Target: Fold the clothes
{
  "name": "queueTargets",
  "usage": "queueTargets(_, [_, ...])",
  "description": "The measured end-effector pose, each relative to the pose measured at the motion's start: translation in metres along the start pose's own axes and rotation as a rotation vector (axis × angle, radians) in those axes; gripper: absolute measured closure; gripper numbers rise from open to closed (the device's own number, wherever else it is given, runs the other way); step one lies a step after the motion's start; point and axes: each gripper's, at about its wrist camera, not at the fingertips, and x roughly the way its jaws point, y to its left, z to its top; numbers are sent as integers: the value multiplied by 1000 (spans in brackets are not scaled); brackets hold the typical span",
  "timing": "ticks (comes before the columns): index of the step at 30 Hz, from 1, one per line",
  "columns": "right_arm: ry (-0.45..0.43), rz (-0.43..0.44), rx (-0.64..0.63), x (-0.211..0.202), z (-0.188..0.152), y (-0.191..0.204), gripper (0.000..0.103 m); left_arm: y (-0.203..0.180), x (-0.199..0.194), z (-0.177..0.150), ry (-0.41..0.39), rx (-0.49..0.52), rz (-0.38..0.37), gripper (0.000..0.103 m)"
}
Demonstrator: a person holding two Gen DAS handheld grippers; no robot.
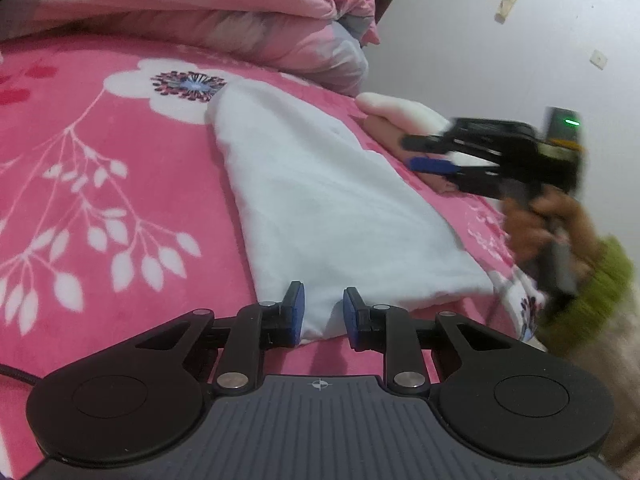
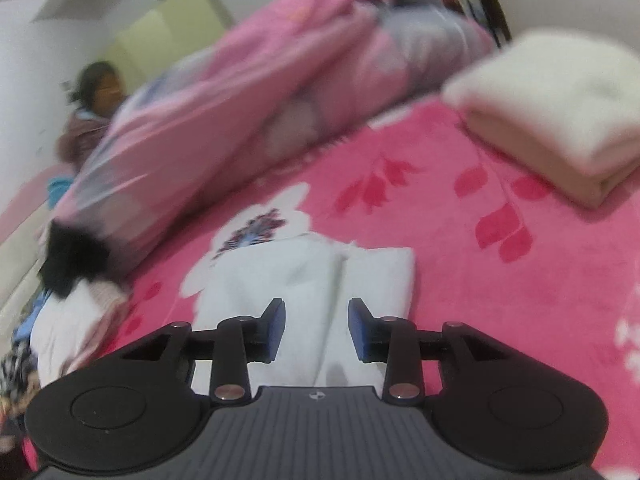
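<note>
White folded cloth (image 1: 320, 200) lies on the pink bed (image 1: 100, 208). The left gripper (image 1: 323, 312) sits low at its near edge, jaws parted, empty. The right gripper (image 2: 316, 328), blurred, seemingly hovers above, jaws apart.

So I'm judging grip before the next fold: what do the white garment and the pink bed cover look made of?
The white garment looks like soft matte knit or fleece: no sheen, rounded, padded-looking folds. The pink bed cover looks like plush fleece with a printed floral pattern, its surface slightly fuzzy. Both are guesses from the look alone.
</note>
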Motion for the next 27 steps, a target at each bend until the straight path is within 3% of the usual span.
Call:
queueTargets(6, [103,30,16,54,22,-3,69,-1,-2,-2,1,46,0,80])
queueTargets(9, [117,25,4,66,23,-3,102,0,-3,-2,4,60,7,84])
queueTargets(15, [35,11,-96,56,34,14,103,0,-5,-3,12,82,18,89])
queueTargets(24, [77,-212,-401,99,18,26,102,-9,-9,-8,16,151,42,89])
queueTargets(26, [62,-233,-401,96,21,23,95,-11,-9,-9,14,157,47,89])
queueTargets(27, [51,-244,-393,92,24,23,85,-11,-8,-8,14,160,49,89])
